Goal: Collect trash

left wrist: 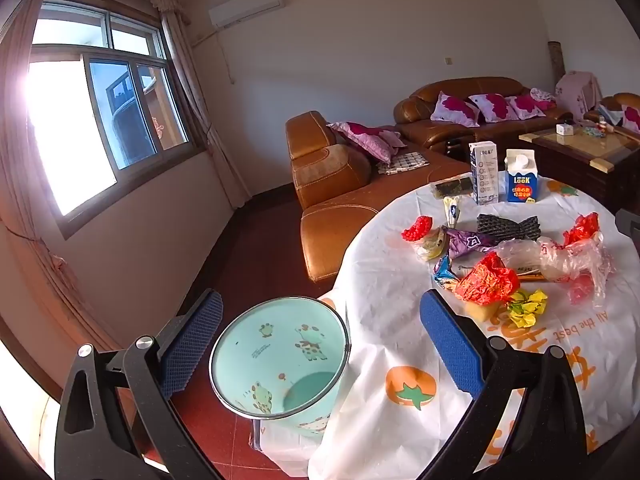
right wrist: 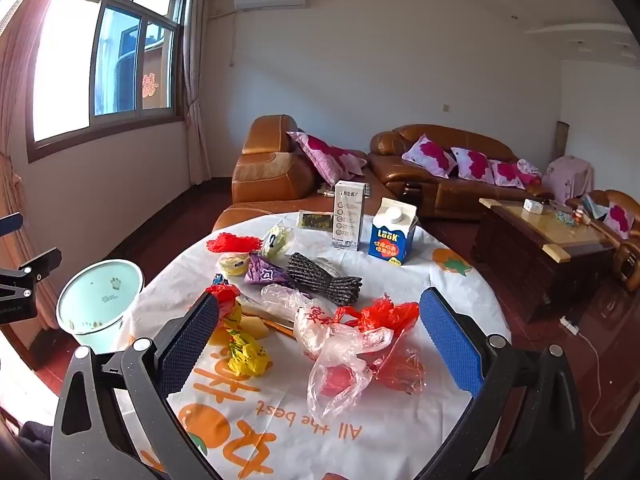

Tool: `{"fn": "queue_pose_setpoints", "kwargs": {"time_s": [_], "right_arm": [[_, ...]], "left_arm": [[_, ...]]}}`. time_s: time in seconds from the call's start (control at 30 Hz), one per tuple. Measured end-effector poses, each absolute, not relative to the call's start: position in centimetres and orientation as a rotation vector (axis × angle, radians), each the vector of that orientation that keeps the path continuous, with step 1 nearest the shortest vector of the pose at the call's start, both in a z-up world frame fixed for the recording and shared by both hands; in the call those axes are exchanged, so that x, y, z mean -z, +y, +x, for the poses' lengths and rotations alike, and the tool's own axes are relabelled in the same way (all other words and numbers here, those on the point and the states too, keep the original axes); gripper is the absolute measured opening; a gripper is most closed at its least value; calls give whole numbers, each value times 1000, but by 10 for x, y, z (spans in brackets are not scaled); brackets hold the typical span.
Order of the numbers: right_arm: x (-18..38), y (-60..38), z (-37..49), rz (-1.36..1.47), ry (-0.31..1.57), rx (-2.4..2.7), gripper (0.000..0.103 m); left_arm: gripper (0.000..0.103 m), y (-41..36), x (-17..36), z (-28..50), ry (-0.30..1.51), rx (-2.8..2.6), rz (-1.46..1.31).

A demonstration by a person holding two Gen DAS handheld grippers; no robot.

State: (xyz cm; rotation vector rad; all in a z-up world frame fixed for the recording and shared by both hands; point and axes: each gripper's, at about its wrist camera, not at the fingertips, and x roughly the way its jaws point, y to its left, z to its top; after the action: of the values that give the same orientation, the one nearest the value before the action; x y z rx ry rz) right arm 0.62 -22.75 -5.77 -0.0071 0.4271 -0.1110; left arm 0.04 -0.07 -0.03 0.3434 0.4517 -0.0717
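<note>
The tabletop carries scattered trash: a clear plastic bag lies between the spread fingers of the right tool. The left tool, also spread, hangs above the green bin beside the tabletop.

My left gripper hangs with its jaws spread wide, holding nothing. Between my fingers and just below sits the mint cartoon-print trash bin, tilted, its rim against the table's white tablecloth. Past my right finger lie a crumpled red wrapper and a yellow wrapper, with a blue milk carton farther ahead.
</note>
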Motion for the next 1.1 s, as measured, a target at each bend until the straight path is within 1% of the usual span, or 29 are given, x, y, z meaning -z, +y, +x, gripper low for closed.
{"fn": "queue_pose_setpoints", "kwargs": {"time_s": [1.1], "right_arm": [[59, -228, 5, -9, 414, 115, 98]], "left_arm": [[97, 13, -6, 3, 421, 38, 317]]}}
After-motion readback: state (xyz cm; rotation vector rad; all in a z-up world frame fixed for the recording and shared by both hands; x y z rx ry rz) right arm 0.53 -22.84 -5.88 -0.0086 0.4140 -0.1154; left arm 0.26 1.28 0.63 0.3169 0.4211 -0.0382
